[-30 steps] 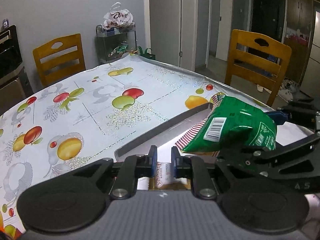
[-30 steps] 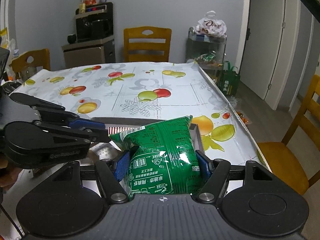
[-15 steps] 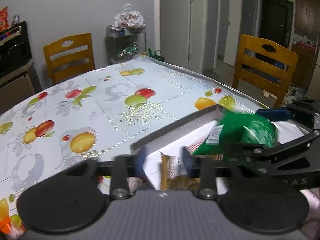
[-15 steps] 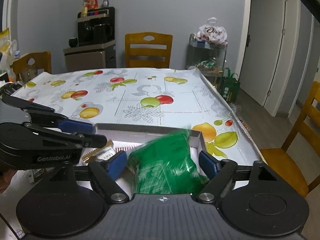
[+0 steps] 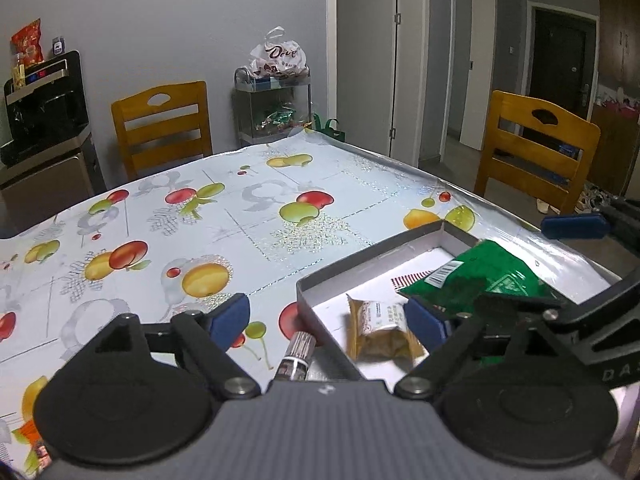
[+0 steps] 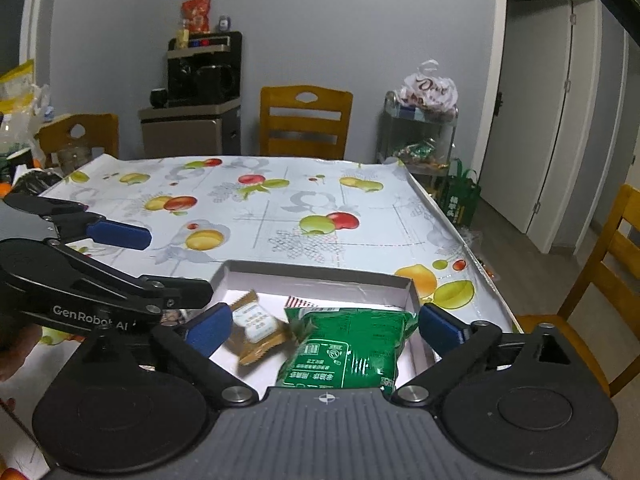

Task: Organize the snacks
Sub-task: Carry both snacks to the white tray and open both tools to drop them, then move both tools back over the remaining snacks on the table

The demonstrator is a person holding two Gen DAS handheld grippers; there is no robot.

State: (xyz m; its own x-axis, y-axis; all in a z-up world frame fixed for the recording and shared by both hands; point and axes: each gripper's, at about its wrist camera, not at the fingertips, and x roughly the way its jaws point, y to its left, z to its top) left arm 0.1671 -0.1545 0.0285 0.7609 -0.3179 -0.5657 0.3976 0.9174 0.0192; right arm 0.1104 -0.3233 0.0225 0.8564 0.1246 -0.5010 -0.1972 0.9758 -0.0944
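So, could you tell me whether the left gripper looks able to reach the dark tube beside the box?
Probably yes: the left gripper is open, and the dark tube lies uncovered between its fingers.

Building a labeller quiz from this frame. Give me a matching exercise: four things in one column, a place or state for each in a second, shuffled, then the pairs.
Things:
1. green snack bag
2. small tan snack packet
3. left gripper
4. Dove bag

Places or states:
A. on top of the metal cart by the wall
B. open, holding nothing
C. in the shallow box, toward its right side
D. in the box, left of the green one

Pairs: 1-C, 2-D, 3-B, 4-A
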